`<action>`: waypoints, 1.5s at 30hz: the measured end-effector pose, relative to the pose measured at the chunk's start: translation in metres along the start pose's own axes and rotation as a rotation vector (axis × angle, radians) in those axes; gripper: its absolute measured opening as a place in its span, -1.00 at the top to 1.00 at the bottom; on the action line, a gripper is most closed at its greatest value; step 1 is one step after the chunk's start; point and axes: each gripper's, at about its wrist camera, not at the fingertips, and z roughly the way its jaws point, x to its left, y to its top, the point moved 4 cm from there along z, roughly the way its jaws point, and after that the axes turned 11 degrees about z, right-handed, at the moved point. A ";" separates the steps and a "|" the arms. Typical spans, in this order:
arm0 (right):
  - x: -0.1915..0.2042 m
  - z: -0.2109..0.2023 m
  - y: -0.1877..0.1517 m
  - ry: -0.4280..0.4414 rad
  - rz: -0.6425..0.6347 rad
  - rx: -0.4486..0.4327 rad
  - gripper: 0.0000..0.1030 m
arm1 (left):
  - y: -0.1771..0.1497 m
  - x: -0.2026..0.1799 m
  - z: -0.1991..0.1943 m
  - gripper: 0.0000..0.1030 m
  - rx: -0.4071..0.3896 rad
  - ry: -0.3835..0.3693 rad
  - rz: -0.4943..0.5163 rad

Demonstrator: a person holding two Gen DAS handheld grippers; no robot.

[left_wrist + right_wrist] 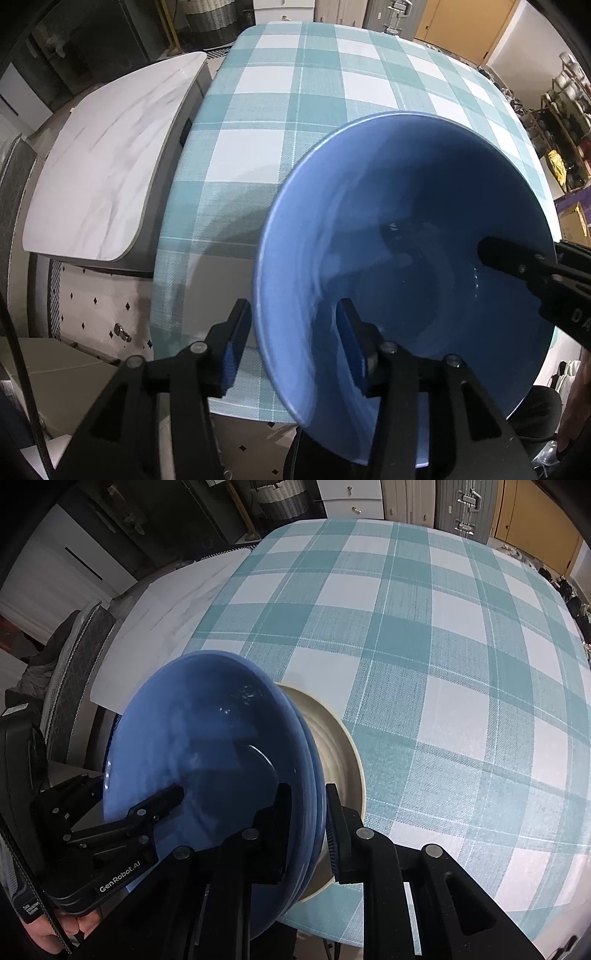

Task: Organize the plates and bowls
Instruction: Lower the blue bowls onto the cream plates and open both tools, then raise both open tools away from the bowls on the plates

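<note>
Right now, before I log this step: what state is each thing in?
Beige plate: flat on the tablecloth.
Blue bowls: nested, upright on that plate.
Left gripper: open, fingers straddling the rim.
Right gripper: fingers close around the rim; grip unclear.

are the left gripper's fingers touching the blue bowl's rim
Apart. The left wrist view shows the left gripper straddling the blue bowl rim, with visible gaps between each of its fingers and the wall.
</note>
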 end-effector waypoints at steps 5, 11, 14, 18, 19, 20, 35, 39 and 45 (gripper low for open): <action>-0.003 -0.016 0.003 0.011 0.034 -0.083 -0.50 | -0.001 0.004 0.001 0.07 -0.001 -0.003 -0.011; -0.003 -0.030 0.001 0.036 0.013 -0.134 -0.52 | -0.006 0.008 -0.008 0.07 -0.037 -0.042 -0.069; -0.005 -0.039 0.000 0.085 0.005 -0.167 -0.57 | -0.009 0.007 -0.017 0.07 -0.069 -0.046 -0.080; -0.009 -0.055 -0.004 0.137 0.017 -0.229 -0.61 | -0.012 0.006 -0.033 0.03 -0.136 -0.040 -0.097; -0.010 -0.059 -0.006 0.155 0.014 -0.244 -0.61 | -0.013 0.006 -0.037 0.02 -0.153 -0.040 -0.101; -0.010 -0.064 -0.007 0.176 0.009 -0.262 -0.61 | -0.013 0.005 -0.043 0.02 -0.175 -0.032 -0.101; -0.023 -0.131 -0.059 0.268 -0.138 -0.547 -0.65 | -0.058 -0.019 -0.152 -0.59 -0.661 0.168 -0.137; -0.037 -0.128 -0.077 0.282 -0.126 -0.591 -0.67 | -0.071 -0.041 -0.164 -0.95 -0.770 0.234 -0.131; -0.050 -0.119 -0.102 0.221 -0.158 -0.675 -0.74 | -0.084 -0.056 -0.149 -1.00 -0.828 0.200 -0.223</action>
